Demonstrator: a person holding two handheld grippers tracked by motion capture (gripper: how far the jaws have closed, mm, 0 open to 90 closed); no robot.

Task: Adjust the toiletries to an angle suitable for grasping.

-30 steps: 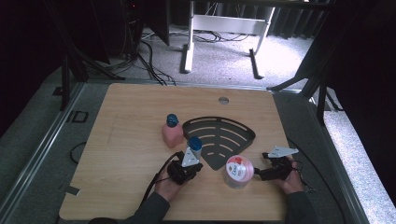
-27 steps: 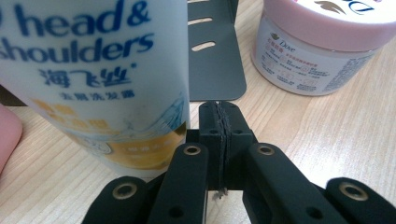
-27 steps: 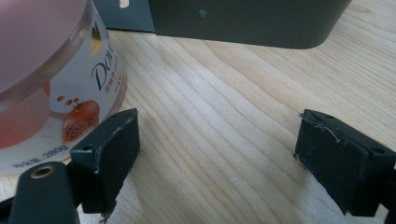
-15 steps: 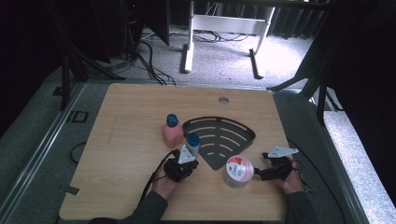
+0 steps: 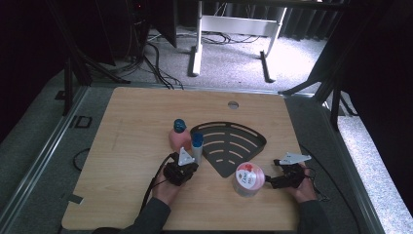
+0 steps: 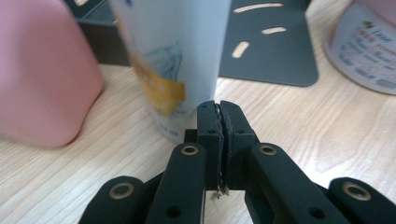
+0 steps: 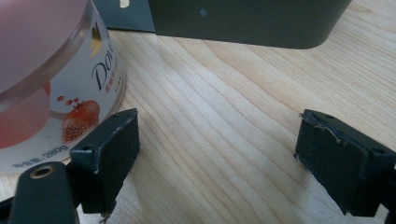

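Observation:
A white bottle with a blue cap (image 5: 197, 147) (image 6: 175, 60) stands upright at the left corner of a dark slotted fan-shaped plate (image 5: 229, 146). My left gripper (image 5: 187, 165) (image 6: 218, 114) is shut with nothing between its jaws, its tips right at the bottle's base. A pink bottle with a blue cap (image 5: 178, 135) (image 6: 44, 70) stands just behind and left. A round pink-lidded jar (image 5: 248, 179) (image 7: 51, 84) sits near the plate's front point. My right gripper (image 5: 270, 181) (image 7: 217, 149) is open beside the jar, with bare wood between its jaws.
The wooden table (image 5: 136, 126) has a small round hole (image 5: 233, 104) near its far edge. Cables trail from both grippers. Dark floor, cables and a white desk frame (image 5: 234, 29) lie beyond the table.
My left gripper has slid a little left and toward the person, and the white bottle stands slightly further left with it. The right gripper and the jar have stayed put.

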